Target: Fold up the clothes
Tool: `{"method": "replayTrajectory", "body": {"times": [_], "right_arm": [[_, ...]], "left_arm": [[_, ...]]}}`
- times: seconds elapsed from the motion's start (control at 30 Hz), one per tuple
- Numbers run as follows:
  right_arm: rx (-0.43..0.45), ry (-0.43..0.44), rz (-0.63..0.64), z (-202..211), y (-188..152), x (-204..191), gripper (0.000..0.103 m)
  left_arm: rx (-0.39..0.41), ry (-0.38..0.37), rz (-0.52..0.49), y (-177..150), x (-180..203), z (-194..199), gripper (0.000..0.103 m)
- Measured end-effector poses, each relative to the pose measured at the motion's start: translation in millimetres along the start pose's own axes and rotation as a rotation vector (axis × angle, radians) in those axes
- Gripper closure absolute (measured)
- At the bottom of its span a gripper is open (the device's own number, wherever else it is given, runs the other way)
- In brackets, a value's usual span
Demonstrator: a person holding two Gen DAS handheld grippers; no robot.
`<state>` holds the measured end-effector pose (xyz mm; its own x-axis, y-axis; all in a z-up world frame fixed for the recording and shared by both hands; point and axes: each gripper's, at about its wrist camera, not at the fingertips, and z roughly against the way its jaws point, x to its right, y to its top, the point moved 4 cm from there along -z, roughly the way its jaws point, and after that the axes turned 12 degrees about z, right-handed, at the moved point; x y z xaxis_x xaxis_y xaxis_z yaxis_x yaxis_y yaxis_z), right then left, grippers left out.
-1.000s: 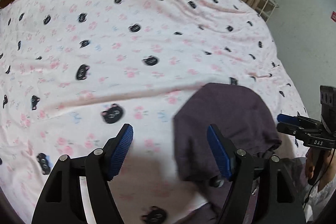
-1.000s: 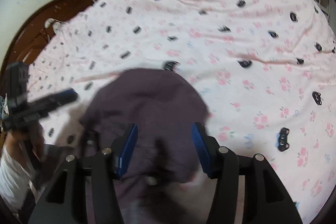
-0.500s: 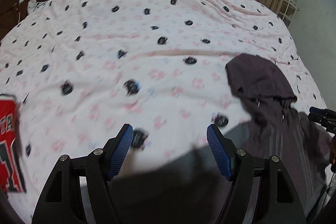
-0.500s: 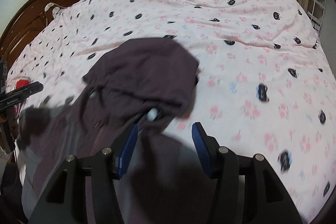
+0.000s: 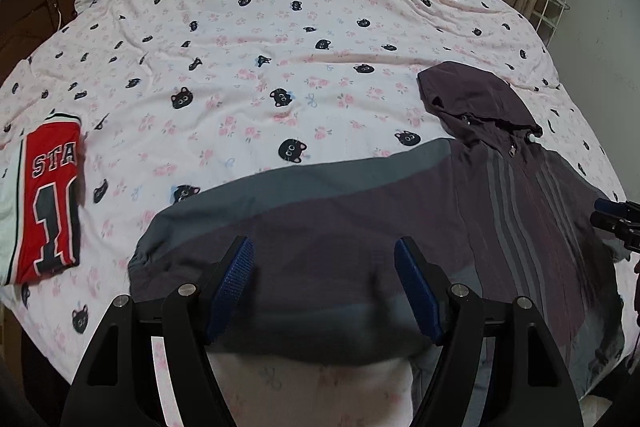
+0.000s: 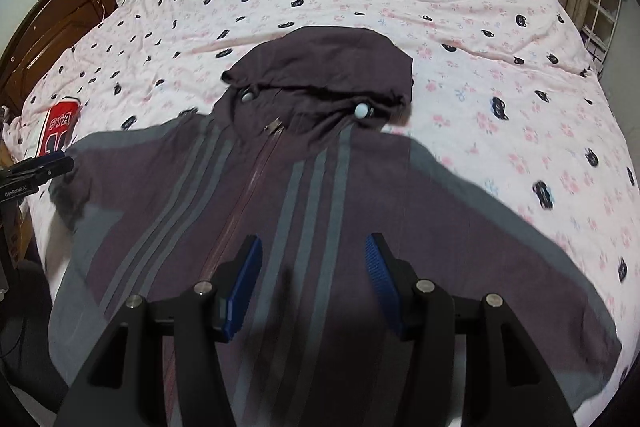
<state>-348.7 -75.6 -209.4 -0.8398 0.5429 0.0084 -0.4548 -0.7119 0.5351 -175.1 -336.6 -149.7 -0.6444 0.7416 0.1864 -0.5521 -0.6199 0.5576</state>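
while both tools gape wide, left tool [image 5: 322, 285], right tool [image 6: 312, 273], thin striped hooded jacket [image 6: 280, 211] spread flat

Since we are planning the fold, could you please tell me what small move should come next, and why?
Probably lower the left gripper and close it on the sleeve beneath it, to fold that sleeve inward. The hooded jacket lies spread front-up on the bed, zipped, sleeves out sideways, and both grippers, the right gripper included, hang open above it, holding nothing.

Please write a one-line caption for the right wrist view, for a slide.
Open right gripper above a dark hooded jacket spread front-up on the cat-print bedsheet, hood pointing away.
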Motion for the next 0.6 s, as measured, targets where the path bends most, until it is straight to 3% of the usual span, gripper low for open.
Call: {"method": "replayTrajectory", "body": {"times": [0.33, 0.6], "right_arm": [[0.018, -0.007, 0.028, 36.8, -16.4, -39.9, 0.048], [0.019, 0.023, 0.086, 33.5, -7.7, -92.8, 0.047]], "left_arm": [[0.012, 0.011, 0.031, -19.9, -22.2, 22.7, 0.034], [0.000, 0.031, 0.084, -25.5, -51.1, 24.2, 0.034]]}}
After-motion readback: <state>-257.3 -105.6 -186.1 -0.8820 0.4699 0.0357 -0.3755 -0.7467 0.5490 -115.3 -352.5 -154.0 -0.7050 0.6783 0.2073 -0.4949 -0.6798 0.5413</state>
